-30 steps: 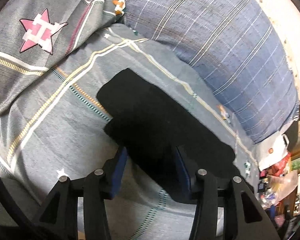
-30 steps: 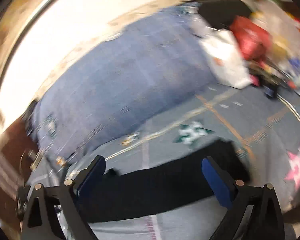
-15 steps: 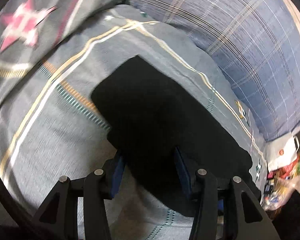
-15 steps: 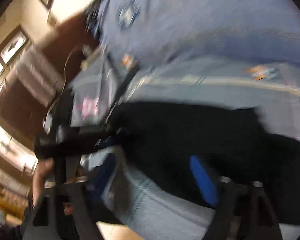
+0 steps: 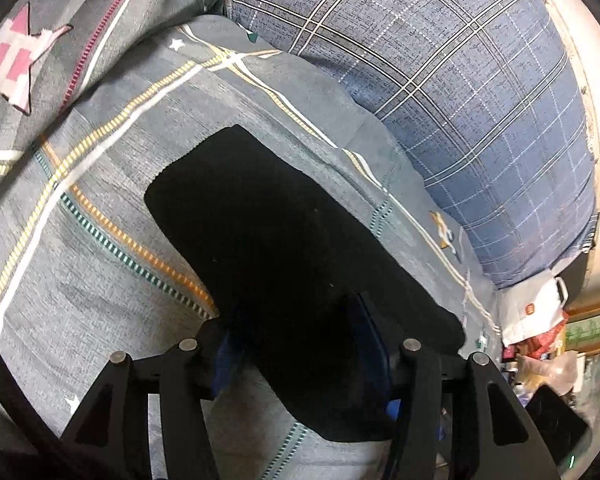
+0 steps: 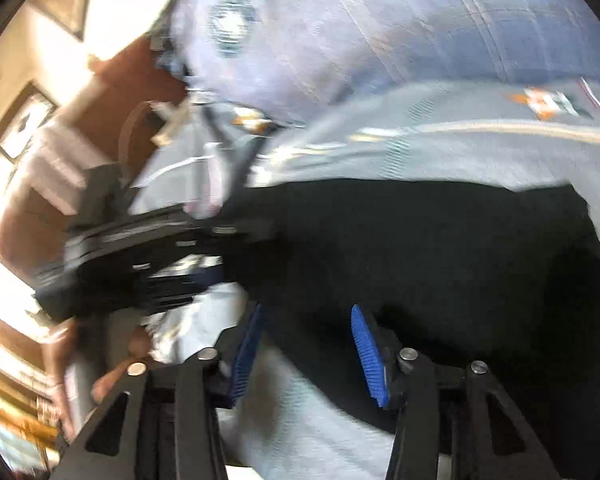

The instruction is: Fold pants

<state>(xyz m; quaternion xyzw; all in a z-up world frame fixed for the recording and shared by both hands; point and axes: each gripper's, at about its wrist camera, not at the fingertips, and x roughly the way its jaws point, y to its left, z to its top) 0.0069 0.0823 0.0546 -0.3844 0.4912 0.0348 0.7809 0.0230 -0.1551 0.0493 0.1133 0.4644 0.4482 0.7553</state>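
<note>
Pants (image 5: pixel 284 248) are lying flat on the bedsheet (image 5: pixel 100 264), stretching away from my left gripper (image 5: pixel 300 344) toward the far left. The near edge is sitting between my left fingers. A quilt (image 5: pixel 452 92) is lying behind and to the right of the pants, along the wall (image 5: pixel 588 80). A bag (image 5: pixel 532 312) is sitting at the far right, past the sheet's end. In the blurred right wrist view, the pants (image 6: pixel 440 248) are lying across in front of my right gripper (image 6: pixel 308 344), my left gripper (image 6: pixel 148 256) reaching in from the left.
</note>
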